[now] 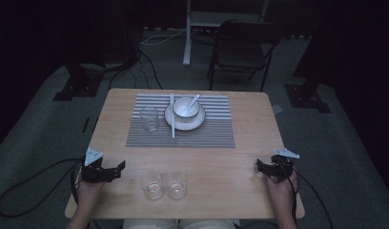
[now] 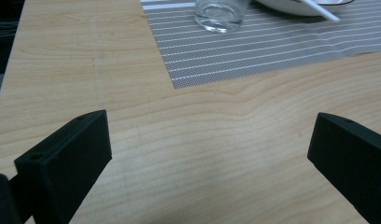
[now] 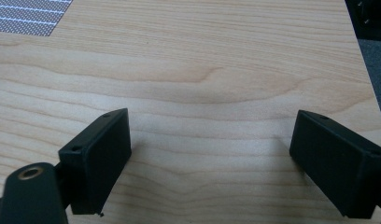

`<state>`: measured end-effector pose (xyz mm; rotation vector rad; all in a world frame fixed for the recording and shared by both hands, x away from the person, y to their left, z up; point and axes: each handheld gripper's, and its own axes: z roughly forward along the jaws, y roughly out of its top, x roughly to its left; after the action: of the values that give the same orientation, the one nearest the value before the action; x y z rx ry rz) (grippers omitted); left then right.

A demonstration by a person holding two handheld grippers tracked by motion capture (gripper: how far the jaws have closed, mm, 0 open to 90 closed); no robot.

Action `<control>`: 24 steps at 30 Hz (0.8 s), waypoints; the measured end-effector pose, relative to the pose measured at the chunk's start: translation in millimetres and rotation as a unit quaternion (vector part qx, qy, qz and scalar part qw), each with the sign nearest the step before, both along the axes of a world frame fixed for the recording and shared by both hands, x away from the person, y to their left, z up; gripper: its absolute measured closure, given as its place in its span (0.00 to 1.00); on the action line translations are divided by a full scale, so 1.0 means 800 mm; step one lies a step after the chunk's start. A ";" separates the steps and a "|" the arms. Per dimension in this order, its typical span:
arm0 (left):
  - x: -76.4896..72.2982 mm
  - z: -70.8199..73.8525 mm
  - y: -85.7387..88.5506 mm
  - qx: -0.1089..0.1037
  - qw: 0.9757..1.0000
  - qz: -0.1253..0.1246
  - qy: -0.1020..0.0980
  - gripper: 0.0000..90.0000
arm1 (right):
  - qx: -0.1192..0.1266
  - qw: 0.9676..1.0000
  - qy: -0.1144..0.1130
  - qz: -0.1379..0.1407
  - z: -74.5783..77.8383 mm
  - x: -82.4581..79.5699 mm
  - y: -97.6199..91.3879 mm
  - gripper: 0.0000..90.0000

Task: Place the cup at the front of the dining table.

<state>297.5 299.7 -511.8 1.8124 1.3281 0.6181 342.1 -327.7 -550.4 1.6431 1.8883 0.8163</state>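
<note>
A grey striped placemat [image 1: 202, 131] lies at the far middle of the wooden table [image 1: 240, 157]. On it stand a clear glass [image 1: 149, 118] and a white plate [image 1: 197, 123] carrying a white bowl [image 1: 185, 108] with a spoon [image 1: 194, 99]; white chopsticks [image 1: 172, 125] lie beside the plate. Two more clear glasses [image 1: 152, 184] [image 1: 176, 183] stand near the front edge. My left gripper [image 1: 120, 168] rests open at the front left, empty [image 2: 209, 149]. My right gripper [image 1: 259, 165] rests open at the front right, empty [image 3: 209, 149]. The mat's glass [image 2: 220, 14] shows far ahead in the left gripper view.
A dark chair [image 1: 242, 50] and a white stand [image 1: 187, 33] sit on the grey floor beyond the table. Cables [image 1: 30, 186] trail off the grippers on both sides. Bare wood [image 1: 221, 162] lies between the grippers and the mat.
</note>
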 end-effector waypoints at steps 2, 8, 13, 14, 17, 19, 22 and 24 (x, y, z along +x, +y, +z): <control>-0.002 0.000 0.001 0.003 1.000 0.001 -0.002 0.00 | 0.000 1.000 0.000 0.000 0.000 0.000 0.000 0.13; -0.020 -0.004 0.010 -0.003 1.000 0.000 -0.020 0.00 | 0.000 1.000 0.000 0.000 0.000 0.000 0.000 0.13; -0.031 -0.009 0.018 -0.005 1.000 -0.005 -0.021 0.00 | 0.000 1.000 0.000 0.000 0.000 0.000 0.000 0.13; -0.034 -0.010 0.021 -0.006 1.000 -0.004 -0.021 0.00 | 0.000 1.000 0.000 0.000 0.000 0.000 0.000 0.13; -0.043 -0.010 0.029 -0.007 1.000 -0.005 -0.025 0.00 | 0.000 1.000 0.000 0.000 0.000 0.000 0.000 0.13; -0.049 -0.011 0.035 -0.005 1.000 -0.003 -0.030 0.00 | 0.000 1.000 0.000 0.000 0.000 0.000 0.000 0.13; -0.057 -0.012 0.042 -0.012 0.999 -0.004 -0.030 0.00 | 0.000 1.000 0.000 0.000 0.000 0.000 0.000 0.13; -0.062 -0.013 0.045 -0.009 0.999 -0.011 -0.032 0.00 | 0.000 1.000 0.000 0.000 0.000 0.000 0.000 0.13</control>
<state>247.6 336.0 -522.3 1.7754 1.2644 0.6449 342.1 -327.7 -550.3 1.6434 1.8886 0.8156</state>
